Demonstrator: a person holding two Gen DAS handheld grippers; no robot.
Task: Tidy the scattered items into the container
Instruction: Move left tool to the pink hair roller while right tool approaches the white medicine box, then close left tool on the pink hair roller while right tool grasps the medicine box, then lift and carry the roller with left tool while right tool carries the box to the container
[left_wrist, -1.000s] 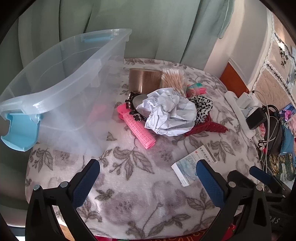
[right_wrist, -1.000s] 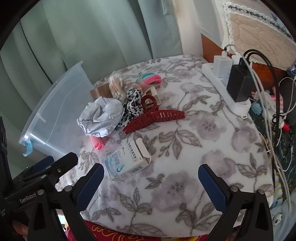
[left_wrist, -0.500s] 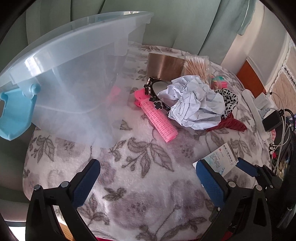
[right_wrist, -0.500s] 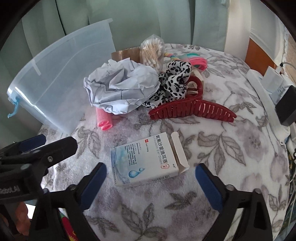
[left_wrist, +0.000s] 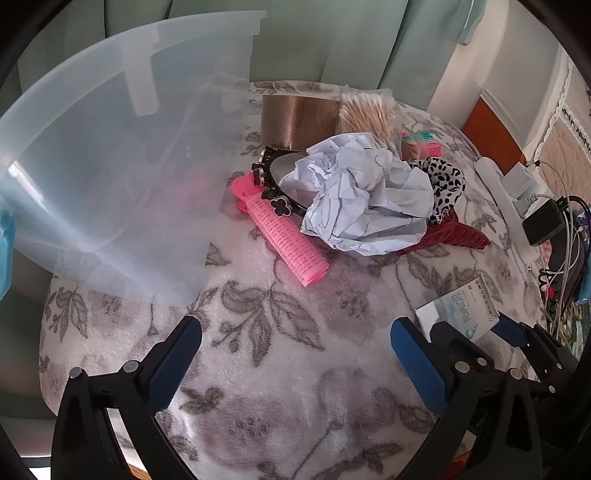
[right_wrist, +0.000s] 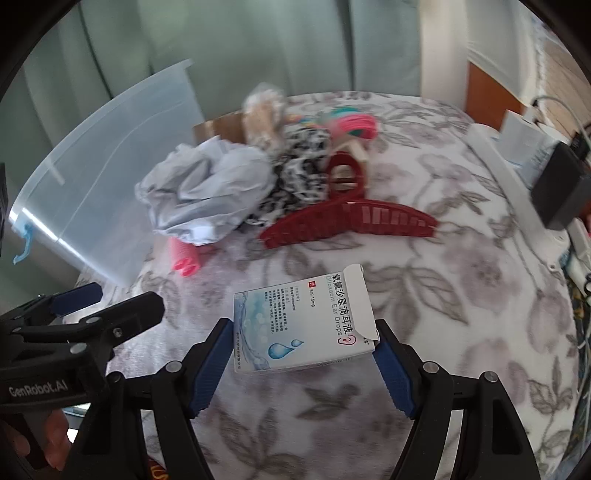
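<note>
- Since a second ago: both tools lower and closer to the clutter; right tool (right_wrist: 302, 363) now straddling the box (right_wrist: 301, 321), which earlier lay well ahead of it; bin (left_wrist: 110, 155) larger in the left view.
- Right tool: jaws closing, box between the blue pads (right_wrist: 210, 363); pads just beside the box's short ends, contact not certain.
- Left tool (left_wrist: 295, 363): jaws wide apart, nothing between them, hovering over bare floral cover (left_wrist: 266, 332) on the desk.
- Box: white and blue, marked "Ear Drops", flat on the cover, end flap open, near the front edge, apart from the pile.
- Bin: clear plastic, blue latch (right_wrist: 22, 245), at the desk's left side, looks empty.
- Pile right of the bin: crumpled paper (left_wrist: 365, 199) on top, pink roller (left_wrist: 288, 243) poking out beneath toward the front, black headband (left_wrist: 277, 201) with clover charms across the roller.
- Behind the paper: brown tape roll (left_wrist: 299, 118) and a pack of cotton swabs (left_wrist: 365, 112), touching side by side.
- Right of the paper: spotted scrunchie (right_wrist: 299, 170), red claw clip (right_wrist: 351, 218) lying open in front of it, pink and green hair ties (right_wrist: 351, 120) farther back.
- Far right edge: white power strip (left_wrist: 502, 206) with a black adapter (right_wrist: 561, 192) and cables.
- A hand (right_wrist: 48, 443) on the left tool's handle, bottom left of the right view.
</note>
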